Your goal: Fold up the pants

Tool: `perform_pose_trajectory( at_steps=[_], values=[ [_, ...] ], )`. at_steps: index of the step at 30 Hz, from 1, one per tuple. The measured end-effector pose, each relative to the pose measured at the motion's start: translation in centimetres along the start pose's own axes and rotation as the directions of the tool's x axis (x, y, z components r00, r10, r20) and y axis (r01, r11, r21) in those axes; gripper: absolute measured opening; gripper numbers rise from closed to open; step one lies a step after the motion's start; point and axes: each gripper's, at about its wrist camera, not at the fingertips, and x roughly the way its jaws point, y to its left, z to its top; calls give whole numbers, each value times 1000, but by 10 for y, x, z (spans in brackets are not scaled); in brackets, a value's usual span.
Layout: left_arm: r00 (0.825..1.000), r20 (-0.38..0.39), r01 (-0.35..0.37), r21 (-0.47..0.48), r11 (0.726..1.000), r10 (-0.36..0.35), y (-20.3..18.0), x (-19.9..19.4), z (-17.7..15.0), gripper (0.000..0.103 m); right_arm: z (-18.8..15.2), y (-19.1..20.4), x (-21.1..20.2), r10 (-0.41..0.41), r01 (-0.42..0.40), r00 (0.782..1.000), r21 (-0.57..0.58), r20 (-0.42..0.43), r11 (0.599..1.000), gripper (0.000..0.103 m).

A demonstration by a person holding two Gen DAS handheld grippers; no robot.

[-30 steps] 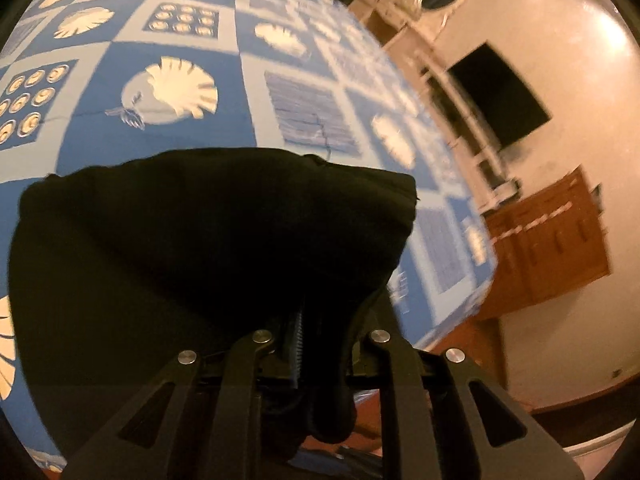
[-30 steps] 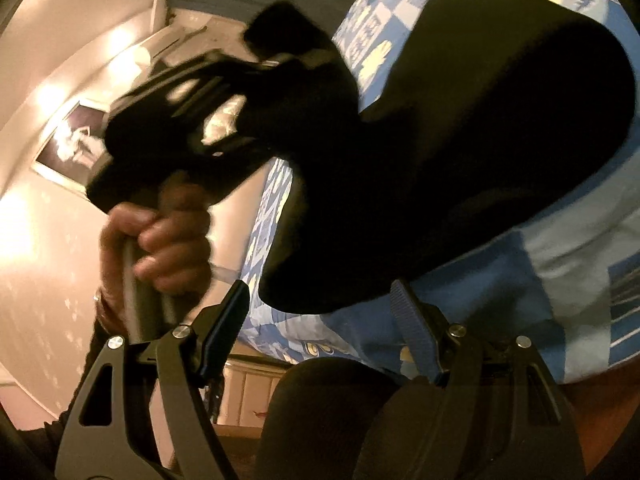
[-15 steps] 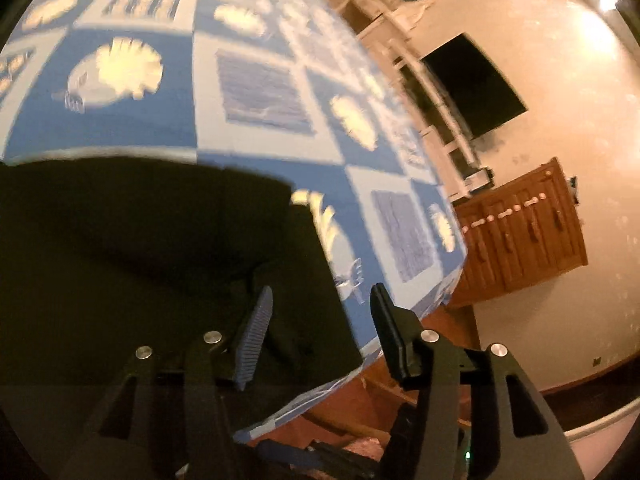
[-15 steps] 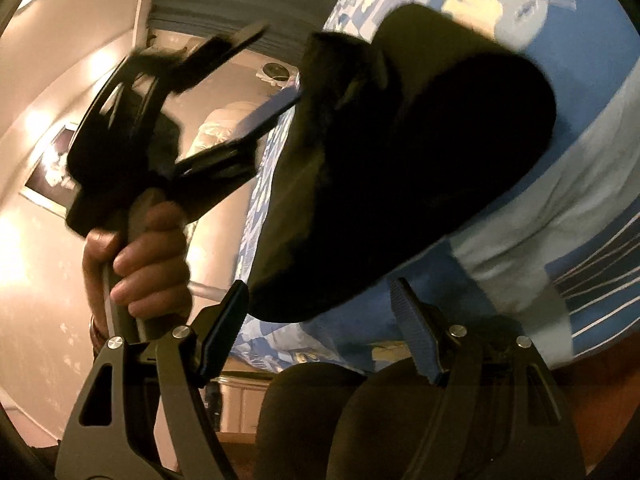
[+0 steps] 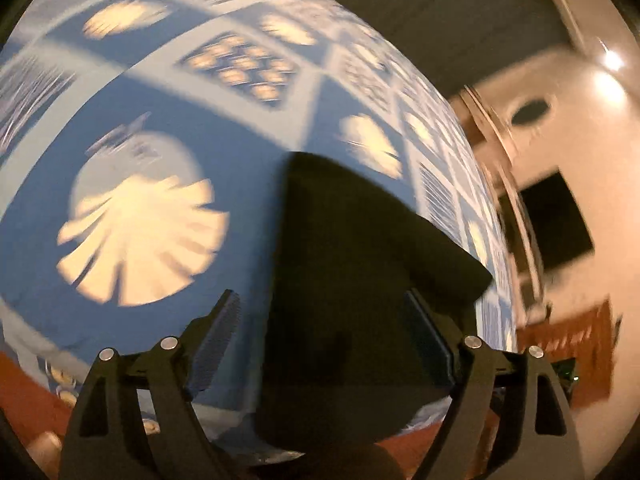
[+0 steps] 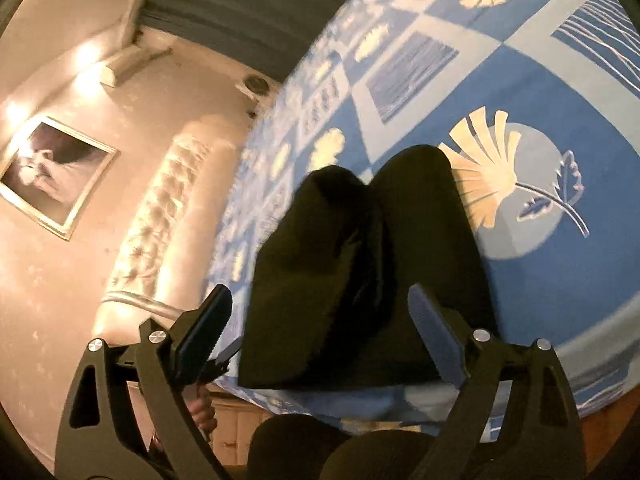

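Observation:
The black pants (image 5: 360, 280) lie as a folded bundle on the blue patterned bedspread (image 5: 160, 128), close to the bed's near edge. My left gripper (image 5: 324, 320) hovers over them with its jaws opening wide; the cloth lies below the gap and neither pad presses on it. In the right wrist view the pants (image 6: 360, 272) show two rounded humps at their far end. My right gripper (image 6: 320, 316) also hangs above them, its jaws opening, nothing gripped. A hand (image 6: 200, 412) on the other gripper's handle peeks out at the lower left.
A white tufted headboard (image 6: 160, 220) and a framed picture (image 6: 52, 176) stand at the left. A dark wall screen (image 5: 556, 224) and a wooden dresser (image 5: 568, 352) lie beyond the bed's right side. The person's dark-clad legs (image 6: 320, 448) are at the bed's edge.
The left gripper let go of the pants, spread its jaws and swung sideways. The right gripper drew back and up, jaws widening. The pants now rest on the bed.

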Motion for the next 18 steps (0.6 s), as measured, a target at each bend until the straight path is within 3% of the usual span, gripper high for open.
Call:
perform_pose_trajectory(
  at_steps=[2, 5, 10, 11, 12, 14, 18],
  values=[
    [999, -12, -33, -33, 999, 33, 13, 0, 2, 81, 2, 1, 16, -57, 57, 998, -17, -29, 998, 90],
    [1000, -11, -20, -28, 999, 20, 16, -2, 8, 81, 11, 6, 36, -117, 113, 989, -55, -90, 992, 90],
    [999, -45, -9, -7, 1000, 8, 10, 5, 5, 81, 10, 6, 68, -129, 119, 970, -60, -204, 991, 87],
    [998, -59, -12, -8, 1000, 11, 8, 10, 5, 81, 8, 8, 74, -152, 137, 963, -80, -224, 987, 80],
    [997, -70, -11, -9, 1000, 11, 8, 12, 4, 81, 8, 9, 78, -159, 142, 957, -89, -242, 986, 62],
    [996, -88, -10, -13, 1000, 9, 8, 17, 4, 81, 5, 8, 89, -150, 130, 945, -88, -290, 988, 38],
    [996, -91, -17, -6, 1000, 16, 7, 19, 4, 81, 1, 13, 95, -179, 148, 933, -121, -312, 982, 15]
  ],
)
